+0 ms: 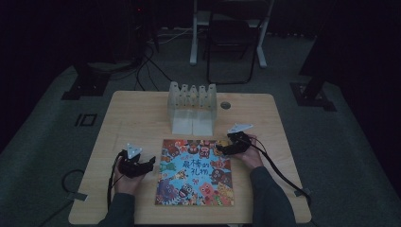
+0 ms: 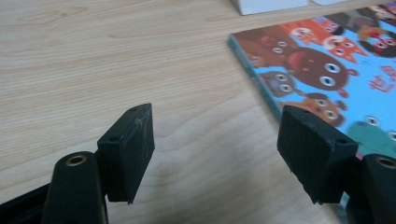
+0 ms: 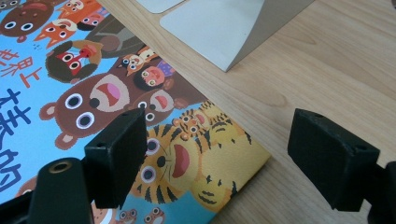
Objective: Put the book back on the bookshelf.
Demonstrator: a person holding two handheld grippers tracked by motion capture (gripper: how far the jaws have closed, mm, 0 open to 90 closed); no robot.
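Observation:
A picture book (image 1: 196, 172) with a blue cover full of cartoon animals lies flat on the wooden table (image 1: 132, 113), near its front edge. My left gripper (image 1: 150, 163) hovers just left of the book's left edge (image 2: 261, 88), open with bare table between its pads (image 2: 137, 149). Over the book's far right corner (image 3: 233, 154) my right gripper (image 1: 220, 147) is open; its jaws straddle that corner without touching it, one pad (image 3: 119, 156) over the tiger picture and the other over bare wood.
A pale translucent rack (image 1: 192, 106) with upright dividers stands behind the book at mid table; its flat base plates (image 3: 215, 23) lie close to the right gripper. A round hole (image 1: 225, 105) sits in the tabletop beside it. Chair legs and cables lie beyond.

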